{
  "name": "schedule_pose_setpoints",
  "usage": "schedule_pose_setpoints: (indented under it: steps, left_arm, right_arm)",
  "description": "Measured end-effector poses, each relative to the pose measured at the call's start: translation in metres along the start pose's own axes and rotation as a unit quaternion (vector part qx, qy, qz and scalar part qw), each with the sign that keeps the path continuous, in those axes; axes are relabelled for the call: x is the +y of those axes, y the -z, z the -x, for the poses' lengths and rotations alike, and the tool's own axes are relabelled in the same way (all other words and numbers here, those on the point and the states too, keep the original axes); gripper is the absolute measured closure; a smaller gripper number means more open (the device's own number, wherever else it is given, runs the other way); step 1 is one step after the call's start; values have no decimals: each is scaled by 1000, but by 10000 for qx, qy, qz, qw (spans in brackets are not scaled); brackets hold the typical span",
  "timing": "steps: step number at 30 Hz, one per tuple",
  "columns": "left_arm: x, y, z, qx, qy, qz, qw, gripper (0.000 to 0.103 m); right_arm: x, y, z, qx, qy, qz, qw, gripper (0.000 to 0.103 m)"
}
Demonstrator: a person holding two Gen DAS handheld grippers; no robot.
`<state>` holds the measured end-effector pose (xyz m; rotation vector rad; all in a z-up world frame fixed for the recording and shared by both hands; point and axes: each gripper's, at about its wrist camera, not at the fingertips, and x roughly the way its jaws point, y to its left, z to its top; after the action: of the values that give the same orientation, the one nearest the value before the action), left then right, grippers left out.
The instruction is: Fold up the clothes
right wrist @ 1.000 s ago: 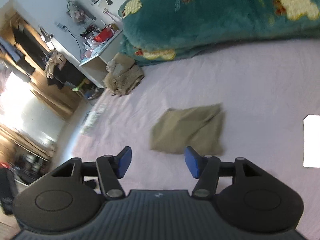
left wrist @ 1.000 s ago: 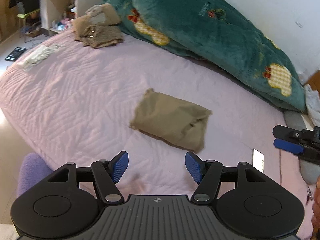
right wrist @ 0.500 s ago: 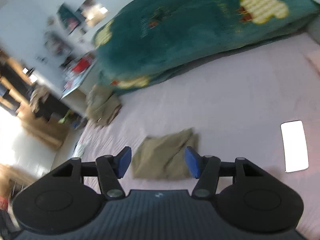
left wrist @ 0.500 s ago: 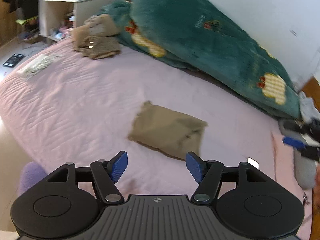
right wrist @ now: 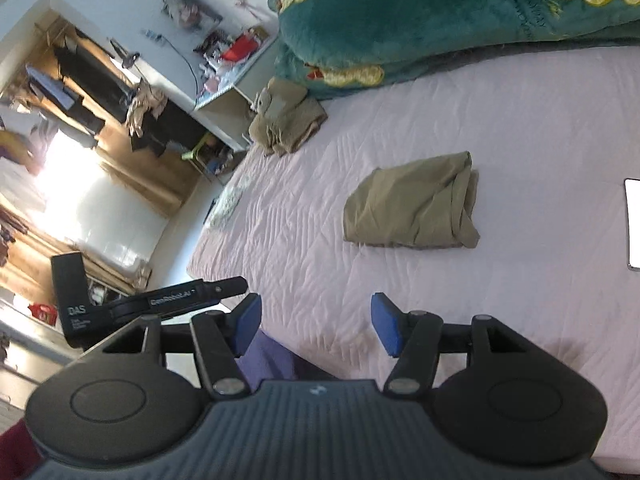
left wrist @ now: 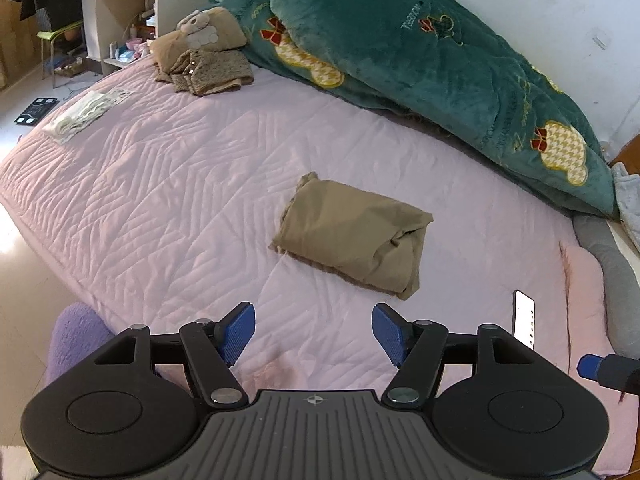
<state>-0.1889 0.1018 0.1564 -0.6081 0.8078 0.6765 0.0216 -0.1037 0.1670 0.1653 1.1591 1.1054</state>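
A folded khaki garment (left wrist: 352, 236) (right wrist: 416, 204) lies flat in the middle of the pink quilted bed (left wrist: 180, 184) (right wrist: 520, 128). My left gripper (left wrist: 313, 334) hovers open over the bed's near edge, short of the garment, with nothing between its blue pads. My right gripper (right wrist: 316, 326) is also open and empty, held back from the garment above the bed's near corner. In the left wrist view, a blue tip of the right gripper shows at the far right edge. The left gripper's black body appears at the left of the right wrist view.
A stack of folded brown clothes (left wrist: 204, 60) (right wrist: 286, 120) sits at the bed's far corner. A bulky teal blanket (left wrist: 432, 56) (right wrist: 460, 16) runs along the wall. A white phone (left wrist: 524, 318) (right wrist: 633, 220) lies on the bed at right. A white cloth (left wrist: 84, 114) rests near the left edge.
My right gripper has pulled back and swung away from the garment, which now sits farther off in its view. The left gripper has barely moved. The garment stays where it was.
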Motion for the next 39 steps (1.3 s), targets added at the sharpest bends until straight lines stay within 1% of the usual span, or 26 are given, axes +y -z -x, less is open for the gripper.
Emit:
schedule_pose_setpoints:
  steps: [5, 10, 13, 24, 39]
  left_arm:
    - [-2, 3, 3, -18, -19, 0, 10000, 37]
    - [-1, 3, 1, 10, -25, 3, 10000, 37]
    - [-3, 4, -1, 45, -13, -32, 10000, 37]
    - [-7, -1, -3, 49, 3, -84, 10000, 37]
    - [-12, 2, -2, 60, 0, -96, 9999, 37]
  right_arm:
    - [-2, -6, 5, -52, -7, 39, 10000, 42]
    - [-3, 0, 6, -27, 15, 94, 10000, 42]
    - [-2, 3, 4, 3, 106, 171, 9998, 42]
    - [-2, -5, 5, -92, 82, 185, 9998, 42]
    - [0, -2, 9, -68, 33, 181, 9998, 42]
